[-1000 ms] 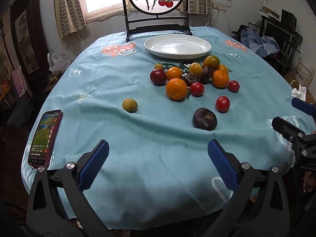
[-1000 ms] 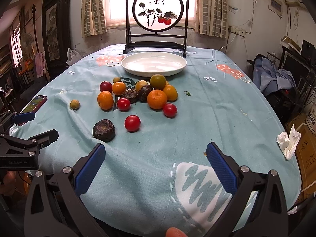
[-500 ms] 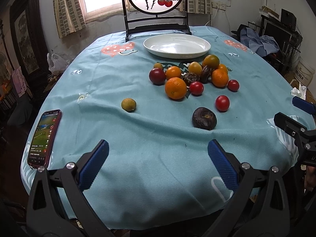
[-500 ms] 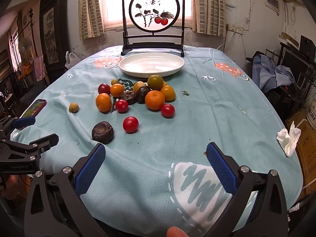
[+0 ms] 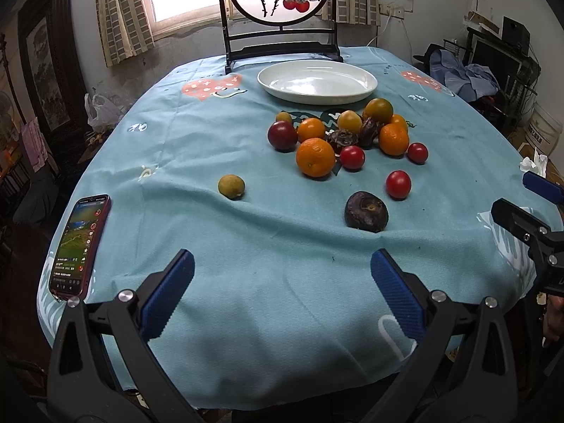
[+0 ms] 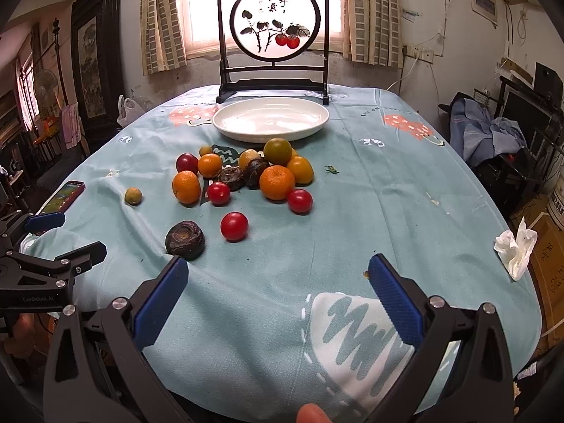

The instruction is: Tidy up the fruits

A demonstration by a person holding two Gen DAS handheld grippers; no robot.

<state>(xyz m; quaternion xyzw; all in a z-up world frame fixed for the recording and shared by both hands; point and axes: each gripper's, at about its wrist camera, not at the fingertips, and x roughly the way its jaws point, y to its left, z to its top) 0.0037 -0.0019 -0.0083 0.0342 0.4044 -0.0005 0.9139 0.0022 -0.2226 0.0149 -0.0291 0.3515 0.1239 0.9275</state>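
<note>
Held left hand-held gripper (image 5: 282, 282) and right hand-held gripper (image 6: 278, 282) jaws apart, empty, over near edge of teal-clothed surface (image 5: 246, 246). Scattered fruits (image 6: 243, 176) lay before empty white oval plate (image 6: 270, 120). Judged: no pick begun. Next: reach nearest dark wrinkled fruit (image 6: 185, 240), close gently.

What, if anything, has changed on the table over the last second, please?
Very little. Both open claws, left and right, have eased slightly forward toward the fruit; neither has taken hold of anything. The dark wrinkled fruit, the red tomatoes, the oranges, the empty white oval plate and the red-cased phone lie where they were.
</note>
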